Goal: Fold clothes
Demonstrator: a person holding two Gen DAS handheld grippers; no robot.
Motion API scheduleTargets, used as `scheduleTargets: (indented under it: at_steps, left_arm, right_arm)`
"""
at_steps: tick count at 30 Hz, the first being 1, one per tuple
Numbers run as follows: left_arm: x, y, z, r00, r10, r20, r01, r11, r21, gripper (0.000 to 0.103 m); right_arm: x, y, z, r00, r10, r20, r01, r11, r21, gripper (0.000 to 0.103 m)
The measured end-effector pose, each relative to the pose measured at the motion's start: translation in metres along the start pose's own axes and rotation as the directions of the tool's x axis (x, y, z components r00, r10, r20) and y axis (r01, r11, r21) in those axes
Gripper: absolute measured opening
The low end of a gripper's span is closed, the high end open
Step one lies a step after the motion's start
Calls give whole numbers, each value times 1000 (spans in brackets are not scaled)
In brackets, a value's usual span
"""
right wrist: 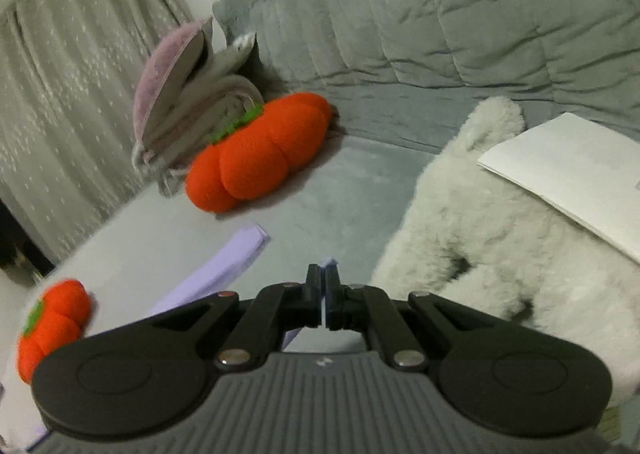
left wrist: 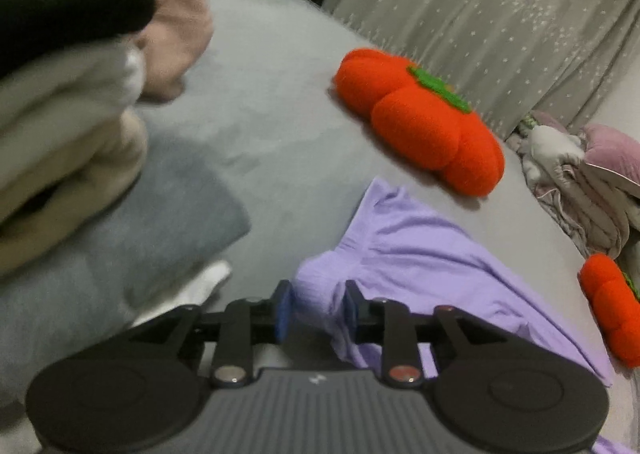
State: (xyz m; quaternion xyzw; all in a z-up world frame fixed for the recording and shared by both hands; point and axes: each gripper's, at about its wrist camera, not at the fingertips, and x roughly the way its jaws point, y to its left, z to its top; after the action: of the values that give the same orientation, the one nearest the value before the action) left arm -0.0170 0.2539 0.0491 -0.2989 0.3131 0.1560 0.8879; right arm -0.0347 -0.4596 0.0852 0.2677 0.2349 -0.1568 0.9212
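A lilac garment (left wrist: 420,238) lies rumpled on the grey bed (left wrist: 272,114). My left gripper (left wrist: 318,310) holds a thick bunch of its near edge between the blue pads, which stand partly apart around the fabric. In the right wrist view the same lilac garment (right wrist: 224,274) runs as a folded strip toward the lower left. My right gripper (right wrist: 324,294) is shut on a thin edge of it, and a small tip of cloth pokes out above the fingers. That held edge is lifted off the bed.
A stack of folded clothes (left wrist: 60,142) sits at the left on a grey towel. Orange pumpkin cushions (left wrist: 420,118) (left wrist: 612,314) lie beyond and right of the garment. A fluffy white plush (right wrist: 480,230) with a white sheet (right wrist: 568,174) on it lies at the right. A curtain (left wrist: 500,14) hangs behind.
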Motion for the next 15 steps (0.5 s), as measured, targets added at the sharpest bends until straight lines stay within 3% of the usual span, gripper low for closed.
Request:
scheduleTargets:
  at_steps: [4,7,9,10,15]
  left_arm:
    - [-5,7,0,1000,6,2,-6,1000,-8,27]
    - [-8,8,-3,999,-30,-39,29,999,-25,31]
    - [-11,6,-7,997,-55,-61,52,998,-45,50]
    - [-11,5,-9,995,-67,-71,63,997,-54,53]
    - [3,9,-15,992,-37,-118,22,992,-128,52]
  right_arm:
    - [16,-13,-4,998,-33,-52,34,999,6,2]
    - [21,-9,-6,997,-38,-60,37,999,-19,2]
    - [26,-6,-8,997,-46,-61,44,998,-38,2]
    - [28,-5,-9,997,-50,-61,47,998,-47,2]
    - [34,-5,-17,996,-51,-69,48,997,-53,3]
